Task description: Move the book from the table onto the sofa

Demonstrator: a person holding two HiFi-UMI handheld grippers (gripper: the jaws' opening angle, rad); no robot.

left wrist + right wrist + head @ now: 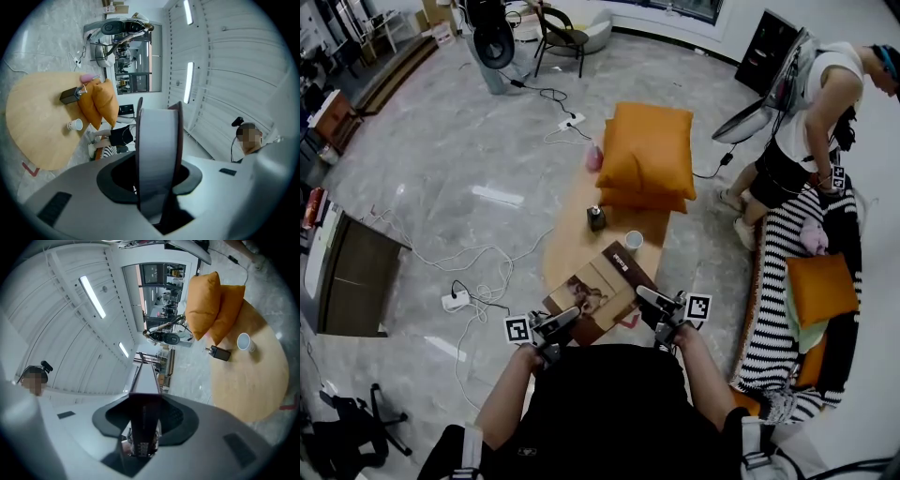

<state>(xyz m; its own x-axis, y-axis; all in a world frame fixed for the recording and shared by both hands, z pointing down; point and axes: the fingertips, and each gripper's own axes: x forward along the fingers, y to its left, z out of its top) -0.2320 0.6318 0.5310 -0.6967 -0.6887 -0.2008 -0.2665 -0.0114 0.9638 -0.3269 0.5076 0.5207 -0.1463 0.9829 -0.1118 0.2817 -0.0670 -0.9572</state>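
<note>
Head view: I see the brown-covered picture book [602,289] over the near end of the oval wooden table [569,242], with the left gripper [562,323] and right gripper [654,305] at its near corners; the black-and-white striped sofa [769,267] lies to my right. Left gripper view: the jaws pinch the book's pale page edge. Right gripper view: the jaws clamp its dark spine. I judge the carry is in hand; next, both hands should swing right together, keeping the book level.

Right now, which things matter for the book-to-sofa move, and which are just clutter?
Job: book, clamped in left tongs and right tongs; table; sofa.
Lying about: orange cushions, paper cup, small dark object, pink item.
</note>
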